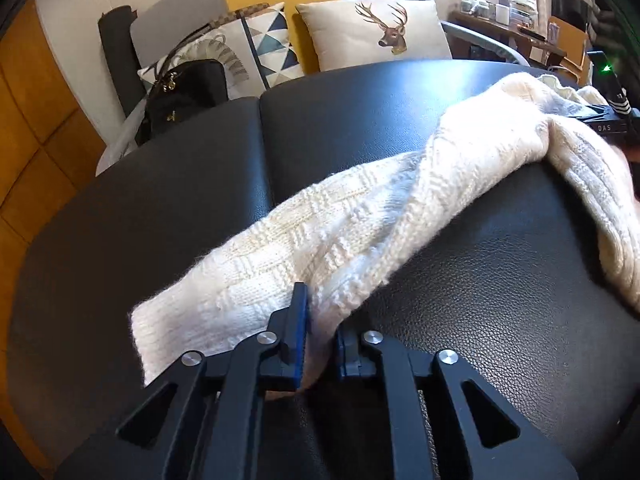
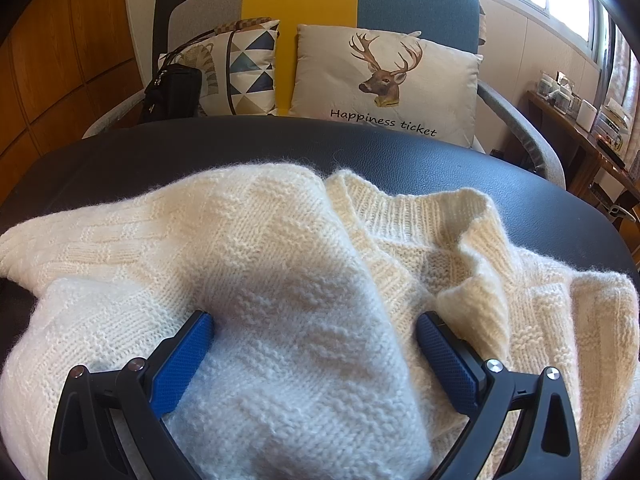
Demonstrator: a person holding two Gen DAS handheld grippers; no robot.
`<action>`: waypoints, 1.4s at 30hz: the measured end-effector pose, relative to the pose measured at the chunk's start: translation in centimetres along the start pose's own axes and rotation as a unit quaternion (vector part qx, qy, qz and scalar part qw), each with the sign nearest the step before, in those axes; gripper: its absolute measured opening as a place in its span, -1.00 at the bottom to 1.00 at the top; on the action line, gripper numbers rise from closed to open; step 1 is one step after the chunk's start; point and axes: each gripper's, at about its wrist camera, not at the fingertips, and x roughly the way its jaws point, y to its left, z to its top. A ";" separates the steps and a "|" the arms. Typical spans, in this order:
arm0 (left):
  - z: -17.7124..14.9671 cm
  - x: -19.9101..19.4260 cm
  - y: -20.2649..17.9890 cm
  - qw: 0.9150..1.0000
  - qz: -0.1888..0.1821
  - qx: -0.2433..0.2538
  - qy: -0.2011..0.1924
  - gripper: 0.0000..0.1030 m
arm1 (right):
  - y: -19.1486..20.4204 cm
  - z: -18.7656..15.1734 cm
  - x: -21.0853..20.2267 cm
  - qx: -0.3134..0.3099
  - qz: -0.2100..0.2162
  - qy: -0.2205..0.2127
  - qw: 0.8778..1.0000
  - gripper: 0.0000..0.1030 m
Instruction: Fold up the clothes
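A cream knit sweater (image 2: 280,280) lies on the black leather surface (image 1: 480,260). The left gripper (image 1: 322,320) pinches the sleeve end (image 1: 224,300) tight. The right gripper (image 2: 314,336) sits over the sweater's body with its fingers wide apart. Behind are a deer pillow (image 2: 384,84) and a black bag (image 1: 184,92).

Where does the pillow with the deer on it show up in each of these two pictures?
Left wrist view: the deer pillow sits at top centre, behind the black surface.
Right wrist view: the deer pillow is upper centre, larger, its lettering readable.
Shared landmark: the triangle-patterned pillow just left of it.
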 end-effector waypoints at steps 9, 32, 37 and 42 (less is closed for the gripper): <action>1.7 -3.7 2.2 0.993 -0.103 -0.057 0.001 -0.83 | -0.1 0.0 0.0 0.000 0.001 0.000 1.000 1.00; 5.5 6.0 8.4 0.983 0.039 -0.127 0.129 -0.66 | -0.2 0.6 -0.3 0.003 0.008 0.002 1.000 1.00; 5.6 4.8 8.2 0.979 0.098 -0.137 0.113 -0.66 | -0.1 0.7 -0.3 0.003 0.008 0.002 1.000 1.00; 5.2 2.7 6.0 0.975 0.113 -0.177 0.067 -0.66 | -0.1 0.7 -0.4 0.001 0.006 0.003 1.000 1.00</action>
